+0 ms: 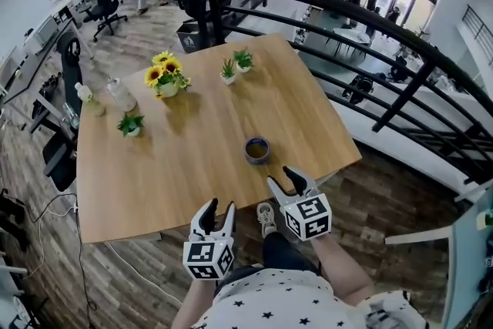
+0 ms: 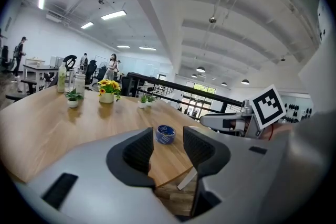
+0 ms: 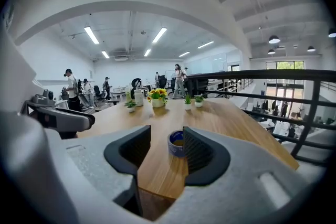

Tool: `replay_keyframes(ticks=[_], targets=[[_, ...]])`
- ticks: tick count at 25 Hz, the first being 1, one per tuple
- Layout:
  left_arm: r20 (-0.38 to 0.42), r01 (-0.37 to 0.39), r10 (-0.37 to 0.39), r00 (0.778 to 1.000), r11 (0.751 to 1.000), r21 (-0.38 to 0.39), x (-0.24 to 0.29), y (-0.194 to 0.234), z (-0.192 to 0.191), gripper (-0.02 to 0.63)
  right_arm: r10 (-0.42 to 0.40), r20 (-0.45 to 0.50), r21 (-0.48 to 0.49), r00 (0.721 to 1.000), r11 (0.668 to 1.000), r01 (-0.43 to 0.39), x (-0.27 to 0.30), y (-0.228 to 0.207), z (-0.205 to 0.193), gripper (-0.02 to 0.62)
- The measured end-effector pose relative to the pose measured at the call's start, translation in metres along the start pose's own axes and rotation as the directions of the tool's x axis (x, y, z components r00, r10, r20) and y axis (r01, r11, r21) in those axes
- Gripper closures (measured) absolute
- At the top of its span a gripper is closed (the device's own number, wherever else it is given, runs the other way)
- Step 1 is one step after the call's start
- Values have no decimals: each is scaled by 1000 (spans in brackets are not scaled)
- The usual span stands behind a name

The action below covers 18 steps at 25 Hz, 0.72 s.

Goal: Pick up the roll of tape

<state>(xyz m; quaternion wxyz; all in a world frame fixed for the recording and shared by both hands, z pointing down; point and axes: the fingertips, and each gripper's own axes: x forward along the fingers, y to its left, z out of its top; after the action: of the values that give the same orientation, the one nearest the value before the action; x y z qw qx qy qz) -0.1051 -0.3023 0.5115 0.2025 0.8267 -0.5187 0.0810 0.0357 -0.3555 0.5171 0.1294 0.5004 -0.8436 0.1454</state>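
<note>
You have a big wooden table (image 1: 192, 166) in front of you. Your left gripper (image 1: 219, 206) and right gripper (image 1: 282, 177) hang at the table's near edge, jaws apart, holding nothing. The roll of tape (image 1: 257, 150) lies on the table, near that edge.

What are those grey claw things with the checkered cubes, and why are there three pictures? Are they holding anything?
A person holds a tool in each hand: the left hand-held gripper and the right hand-held gripper. Each has two jaws that pinch. The head view comes from a camera on the person's head, looking down. The two gripper views come from small cameras riding on each gripper, looking along its jaws. On the wooden table are a blue roll of tape, a pot of sunflowers and small potted plants. Both grippers are open and hold nothing; the tape lies on the table ahead of them.
</note>
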Motion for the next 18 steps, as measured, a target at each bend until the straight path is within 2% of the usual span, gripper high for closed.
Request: replay_keyframes(ticks=[9,18], targets=[[-8,-18,18,1000,999,-37,54,19,16,434,-4,-62,-17,998,1000,3,62,-45,2,420],[-35,-32,29,999,997,-66,90,36,22,434,4,-161,-28,987,1000,-9,117,-69,-18,420]])
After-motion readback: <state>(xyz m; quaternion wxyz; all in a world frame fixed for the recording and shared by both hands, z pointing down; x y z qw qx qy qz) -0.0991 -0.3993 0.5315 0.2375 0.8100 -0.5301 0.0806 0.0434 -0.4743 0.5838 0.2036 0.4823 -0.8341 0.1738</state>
